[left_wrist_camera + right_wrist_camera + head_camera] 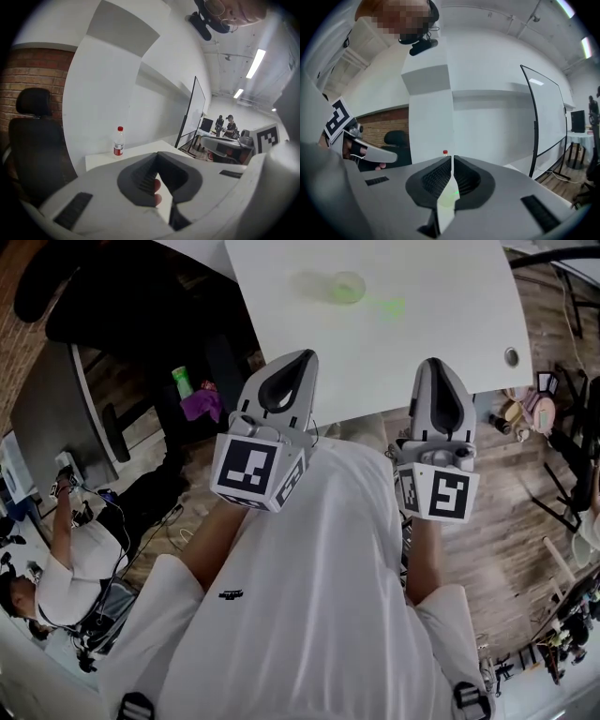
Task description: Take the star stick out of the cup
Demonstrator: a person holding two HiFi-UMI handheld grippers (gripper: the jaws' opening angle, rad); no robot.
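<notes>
Green-tinted and see-through, the cup stands on the far part of the white table. Just to its right and a touch nearer to us is a brighter green patch that we take to be the star stick. The head view is too blurred there for us to tell whether the stick leans out of the cup or lies flat beside it. If the 2 are joined, its long axis would run from the cup rightward and slightly toward us.

Our 2 grippers hang close to our chest, short of the table's near edge, both pointing toward the far side. The left gripper has its jaws together with nothing in them, and so does the right gripper. Each gripper's own view shows the ridged pads meeting at the tips.

The cup and star stick sit ahead of us, well apart from both grippers, between the 2 lines of aim. We judge the cup is closer to the left gripper's line and the star to the right's. The right gripper therefore looks better placed to take the stick once its jaws part, while the left could steady the cup.
</notes>
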